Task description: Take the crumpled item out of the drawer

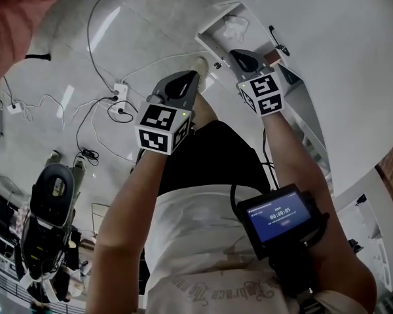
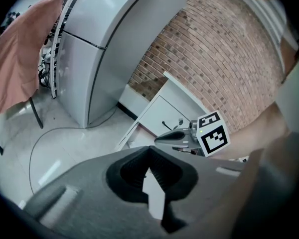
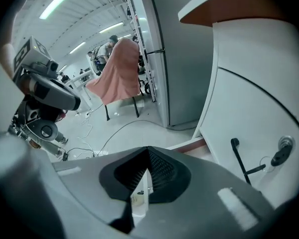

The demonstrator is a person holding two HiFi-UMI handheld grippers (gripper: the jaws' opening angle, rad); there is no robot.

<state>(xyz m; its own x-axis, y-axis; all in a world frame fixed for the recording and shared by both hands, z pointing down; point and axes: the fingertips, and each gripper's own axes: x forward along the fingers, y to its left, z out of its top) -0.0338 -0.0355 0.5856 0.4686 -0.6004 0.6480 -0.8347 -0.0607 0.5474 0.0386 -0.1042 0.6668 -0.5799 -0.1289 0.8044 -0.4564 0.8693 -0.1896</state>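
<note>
The drawer (image 1: 208, 29) and the crumpled item (image 1: 236, 25) are white. The left gripper (image 1: 194, 76) and right gripper (image 1: 237, 53) are grey, with black-and-white patterned cubes (image 1: 162, 128). The brick wall (image 2: 229, 59) is reddish-brown and the cloth (image 2: 15, 68) pink.

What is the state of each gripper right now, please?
Left gripper: closed, jaw tips together, holding nothing.
Right gripper: closed, jaw tips together, holding nothing.

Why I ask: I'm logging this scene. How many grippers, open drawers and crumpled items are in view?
Grippers: 2 (left gripper, right gripper)
Open drawer: 1
Crumpled item: 1
Total: 4
</note>
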